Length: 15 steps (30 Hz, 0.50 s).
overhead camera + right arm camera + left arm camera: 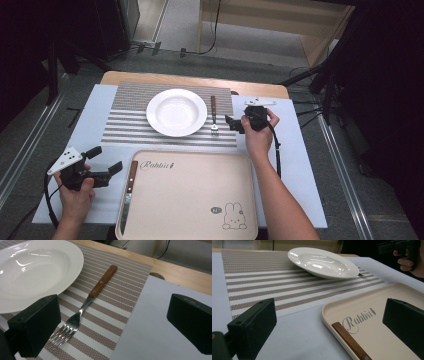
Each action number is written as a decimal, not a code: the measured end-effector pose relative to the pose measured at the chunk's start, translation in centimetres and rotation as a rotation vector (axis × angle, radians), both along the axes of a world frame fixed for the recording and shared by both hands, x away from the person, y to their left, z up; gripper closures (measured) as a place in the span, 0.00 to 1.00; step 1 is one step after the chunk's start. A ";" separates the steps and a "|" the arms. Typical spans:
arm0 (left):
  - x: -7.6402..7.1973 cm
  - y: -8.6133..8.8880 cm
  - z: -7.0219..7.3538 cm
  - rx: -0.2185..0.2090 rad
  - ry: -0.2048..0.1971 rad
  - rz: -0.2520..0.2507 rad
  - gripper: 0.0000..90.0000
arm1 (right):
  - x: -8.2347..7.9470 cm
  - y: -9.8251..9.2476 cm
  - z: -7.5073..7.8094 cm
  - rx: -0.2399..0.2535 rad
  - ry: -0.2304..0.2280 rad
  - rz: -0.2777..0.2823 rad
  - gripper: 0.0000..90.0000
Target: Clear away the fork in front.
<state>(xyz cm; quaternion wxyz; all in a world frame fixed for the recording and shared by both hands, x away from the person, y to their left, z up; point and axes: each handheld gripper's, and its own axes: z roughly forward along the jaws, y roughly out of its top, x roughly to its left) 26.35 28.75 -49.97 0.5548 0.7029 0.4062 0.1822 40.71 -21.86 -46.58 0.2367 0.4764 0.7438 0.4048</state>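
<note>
Going left to right in the high view: my left gripper (pixel 102 165) sits at the lower left of the frame, jaws apart and holding nothing, aimed at the left rim of the cream tray (pixel 200 200). The table knife (pixel 128 196) with the wooden handle lies along that rim, long axis running top to bottom of the frame, handle end toward the top. In the left gripper view the handle (pixel 350 341) sits low and centre, between my jaws but further out, so I'd say this gripper is the nearer one for the knife.

Middle of the frame is the white plate (pixel 176 112) on the striped placemat (pixel 130 120). Just right of it lies the fork (pixel 213 114), also top to bottom, tines toward the bottom.

My right gripper (pixel 231 123) is just right of the fork, jaws apart, empty. On the worktop the fork looks already placed, so the knife is probably next.
</note>
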 end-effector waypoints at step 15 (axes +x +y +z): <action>0.0 0.1 0.0 -0.008 -0.002 -0.003 0.00 | 3.4 1.5 -0.5 -0.033 0.104 -0.006 0.06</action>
